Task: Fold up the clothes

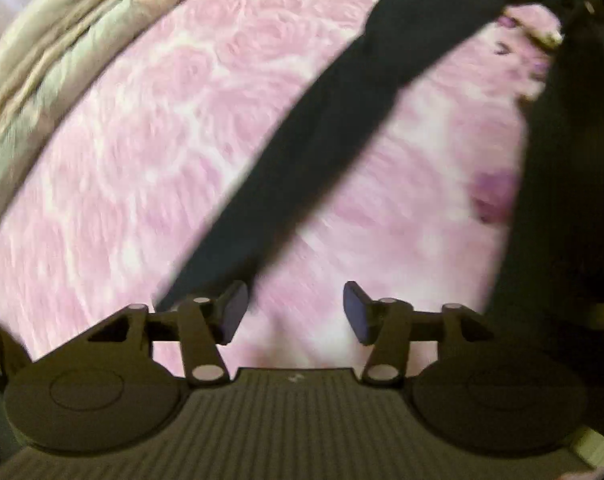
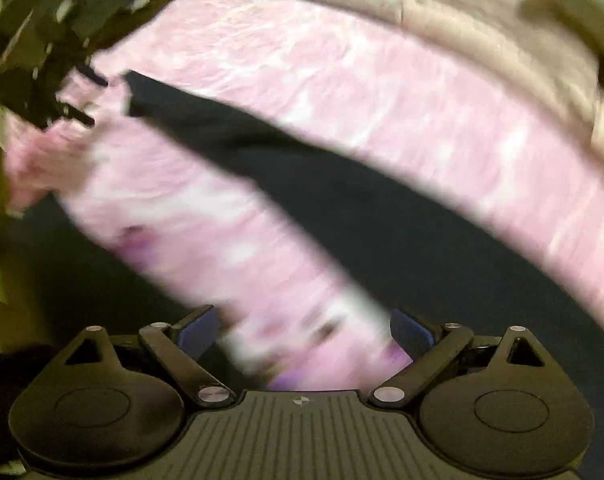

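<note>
Left gripper (image 1: 295,312): jaws part spread, nothing between the pads; bare sheet shows in the gap. Judged free for a fresh hold.
Right gripper (image 2: 304,334): jaws spread wide, empty; pink sheet between the pads, dark cloth at the right pad's edge, contact unclear.
Garment (image 1: 326,128): dark, near black, plain, lying on the sheet. One long narrow limb, a sleeve or leg, runs from the left pad up to the far right. In the right view it widens toward the near right. Appears laid out flat for folding; no fold visible.
Sheet (image 1: 149,128): pink, rose pattern, blurred.
Quilt (image 1: 49,52): beige, bunched at the far edge, clear of the garment.
Far corner: dark clutter (image 2: 61,40), unreadable.
</note>
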Demonstrator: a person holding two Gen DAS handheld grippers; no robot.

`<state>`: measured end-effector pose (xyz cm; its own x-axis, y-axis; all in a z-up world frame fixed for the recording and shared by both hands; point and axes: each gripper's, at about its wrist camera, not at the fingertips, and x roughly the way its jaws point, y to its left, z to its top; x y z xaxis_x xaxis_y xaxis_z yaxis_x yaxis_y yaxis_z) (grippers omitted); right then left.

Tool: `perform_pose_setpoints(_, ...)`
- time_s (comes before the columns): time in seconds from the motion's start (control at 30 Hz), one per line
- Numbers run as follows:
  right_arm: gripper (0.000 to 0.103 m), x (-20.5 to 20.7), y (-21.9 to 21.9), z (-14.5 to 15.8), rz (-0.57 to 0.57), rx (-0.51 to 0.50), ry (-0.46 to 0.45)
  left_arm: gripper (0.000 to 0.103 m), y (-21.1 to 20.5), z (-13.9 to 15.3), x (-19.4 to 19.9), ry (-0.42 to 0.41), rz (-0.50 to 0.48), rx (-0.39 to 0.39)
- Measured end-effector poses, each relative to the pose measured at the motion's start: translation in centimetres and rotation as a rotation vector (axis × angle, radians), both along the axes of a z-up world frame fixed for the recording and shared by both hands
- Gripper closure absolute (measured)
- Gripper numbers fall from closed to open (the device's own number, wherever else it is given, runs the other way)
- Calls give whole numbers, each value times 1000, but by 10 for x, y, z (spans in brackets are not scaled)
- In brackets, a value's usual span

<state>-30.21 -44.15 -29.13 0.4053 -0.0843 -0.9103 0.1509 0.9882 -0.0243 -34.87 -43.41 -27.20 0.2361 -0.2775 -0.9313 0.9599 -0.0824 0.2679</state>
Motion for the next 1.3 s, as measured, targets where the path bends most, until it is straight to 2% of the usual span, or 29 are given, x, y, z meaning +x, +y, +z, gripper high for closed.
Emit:
perform_pose_setpoints(0.1,7,40,-18,-21,128,-129,5,63,-15,-36,16,-59,-116,28)
perform_pose_setpoints(0.13,8,55,-21,-30,173,-156,6,80,-15,-45,22,-68,-142,39)
perform_pose_setpoints(0.17,9,71,-24,-39,220,-175,10,100,-15,-43,31,-26,-121,36)
perform_pose_setpoints(0.2,14,81,-29,-46,259,-177,17,100,-15,-35,41,36,-84,26)
perform_pose_setpoints(0.27,15,98,-37,-59,338,-168,47,102,-15,-21,62,161,-8,5)
perform_pose_setpoints(0.33,15,112,-41,-67,416,-154,85,102,-15,9,86,292,53,-47)
perform_pose_setpoints(0.4,15,126,-49,-65,434,-153,85,102,-19,34,111,375,103,-77)
perform_pose_setpoints(0.43,15,133,-53,-62,427,-162,75,101,-24,38,125,391,134,-81)
perform_pose_setpoints(0.47,15,140,-59,-59,412,-171,63,101,-29,39,139,398,168,-81)
perform_pose_setpoints(0.53,15,153,-79,-51,292,-177,19,97,-41,41,168,411,237,-81)
perform_pose_setpoints(0.63,14,154,-105,-39,92,-170,-27,89,-52,27,196,244,334,-75)
perform_pose_setpoints(0.7,14,144,-117,-31,-21,-164,-49,86,-47,23,196,188,338,-97)
perform_pose_setpoints(0.73,14,135,-117,-29,-64,-159,-54,80,-44,22,194,166,334,-110)
perform_pose_setpoints(0.77,14,124,-115,-27,-97,-151,-52,74,-39,22,187,149,300,-120)
perform_pose_setpoints(0.83,14,101,-107,-23,-153,-133,-42,73,-26,20,165,133,194,-127)
perform_pose_setpoints(0.87,14,90,-101,-24,-177,-118,-30,69,-18,15,152,130,127,-115)
perform_pose_setpoints(0.93,14,68,-86,-27,-224,-94,2,61,-7,1,116,63,-24,-74)
perform_pose_setpoints(1.0,14,52,-71,-31,-264,-71,46,60,-1,-16,87,-24,-162,-37)
perform_pose_setpoints(1.07,14,35,-53,-37,-312,-46,76,58,-2,-29,73,-96,-243,-45)
perform_pose_setpoints(1.13,14,18,-36,-43,-359,-22,106,58,-15,-38,71,-92,-276,-69)
perform_pose_setpoints(1.2,14,4,-21,-48,-417,12,125,63,-30,-43,81,-11,-261,-68)
perform_pose_setpoints(1.23,14,-2,-16,-49,-446,30,129,78,-39,-45,88,57,-239,-55)
perform_pose_setpoints(1.27,14,-7,-12,-50,-475,43,134,99,-46,-43,94,107,-216,-45)
perform_pose_setpoints(1.3,14,-13,-8,-50,-503,55,138,101,-51,-39,98,147,-192,-36)
